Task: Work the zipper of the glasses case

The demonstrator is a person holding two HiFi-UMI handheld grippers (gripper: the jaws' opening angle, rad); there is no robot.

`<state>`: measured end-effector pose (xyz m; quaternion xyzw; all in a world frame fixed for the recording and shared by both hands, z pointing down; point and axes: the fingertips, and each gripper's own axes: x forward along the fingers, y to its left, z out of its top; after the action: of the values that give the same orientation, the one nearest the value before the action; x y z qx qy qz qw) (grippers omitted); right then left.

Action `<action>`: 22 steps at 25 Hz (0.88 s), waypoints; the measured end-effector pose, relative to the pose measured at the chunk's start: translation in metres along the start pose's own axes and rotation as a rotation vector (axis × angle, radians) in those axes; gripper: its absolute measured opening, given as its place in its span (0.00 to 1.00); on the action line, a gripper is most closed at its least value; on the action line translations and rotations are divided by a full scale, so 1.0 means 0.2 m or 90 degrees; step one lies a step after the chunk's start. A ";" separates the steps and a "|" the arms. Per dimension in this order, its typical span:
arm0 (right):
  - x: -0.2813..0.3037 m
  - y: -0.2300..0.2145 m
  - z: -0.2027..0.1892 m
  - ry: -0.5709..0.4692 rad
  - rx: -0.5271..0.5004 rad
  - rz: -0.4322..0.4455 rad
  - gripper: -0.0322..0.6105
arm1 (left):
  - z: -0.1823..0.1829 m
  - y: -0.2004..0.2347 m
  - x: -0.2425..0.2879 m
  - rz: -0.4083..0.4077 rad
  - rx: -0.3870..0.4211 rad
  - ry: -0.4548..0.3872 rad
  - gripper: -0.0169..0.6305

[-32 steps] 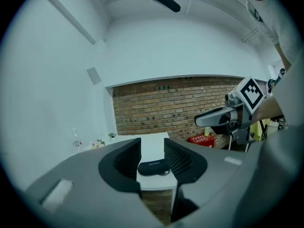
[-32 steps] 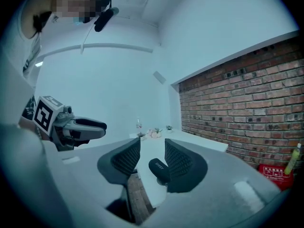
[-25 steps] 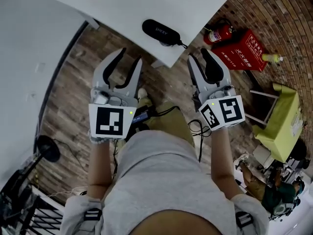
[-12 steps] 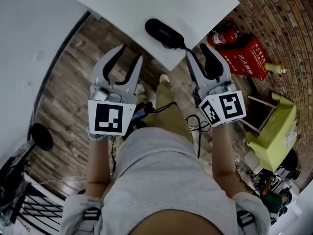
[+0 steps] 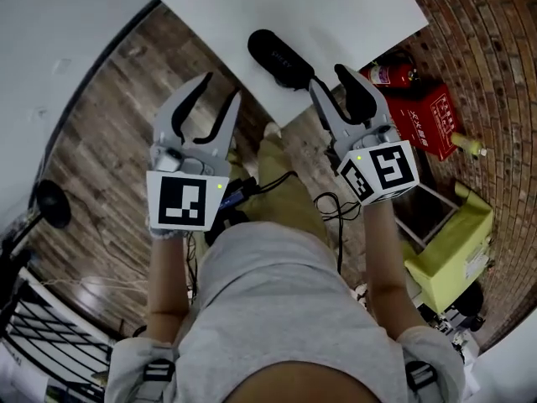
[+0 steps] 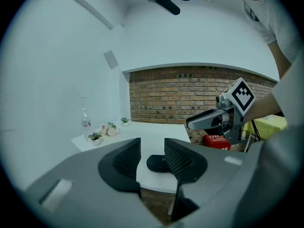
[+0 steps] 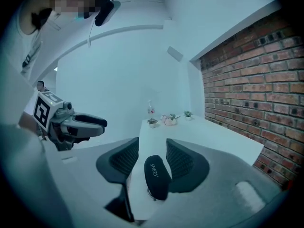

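Observation:
A black zipped glasses case (image 5: pixel 277 57) lies on the white table (image 5: pixel 336 15), near its front corner. Both grippers are held over the wooden floor, short of the table edge. My left gripper (image 5: pixel 221 89) is open and empty, with the case (image 6: pixel 156 164) seen far off through its gap. My right gripper (image 5: pixel 329 77) is just right of the case's near end, its jaws opening. The case (image 7: pixel 156 177) shows in line with that gap, ahead of the pads, and nothing is pressed between them. The right gripper (image 6: pixel 223 118) also appears in the left gripper view.
A red fire extinguisher (image 5: pixel 390 74) and a red box (image 5: pixel 432 116) stand by the brick wall, with a yellow-green seat (image 5: pixel 449 250) nearer. Cables (image 5: pixel 331 212) lie on the floor by the person's feet. Small potted plants (image 6: pixel 102 132) and a bottle (image 6: pixel 85 122) sit at the table's far end.
Both grippers have come forward towards the table's edge. The right one now reaches beside the case's near end, and its jaws stand a little wider.

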<state>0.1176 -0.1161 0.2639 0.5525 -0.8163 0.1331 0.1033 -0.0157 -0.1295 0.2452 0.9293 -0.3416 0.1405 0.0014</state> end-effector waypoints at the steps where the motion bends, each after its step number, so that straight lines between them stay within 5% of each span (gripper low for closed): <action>1: 0.03 -0.01 -0.01 0.007 -0.001 0.013 0.33 | -0.02 0.00 0.01 0.008 0.000 0.005 0.26; 22: 0.58 -0.12 -0.41 0.160 0.011 0.229 0.41 | -0.34 -0.09 0.17 0.090 -0.067 0.088 0.27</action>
<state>0.1001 -0.1985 0.3810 0.3777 -0.8814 0.2244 0.1737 0.0029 -0.1308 0.3205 0.8898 -0.4120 0.1858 0.0635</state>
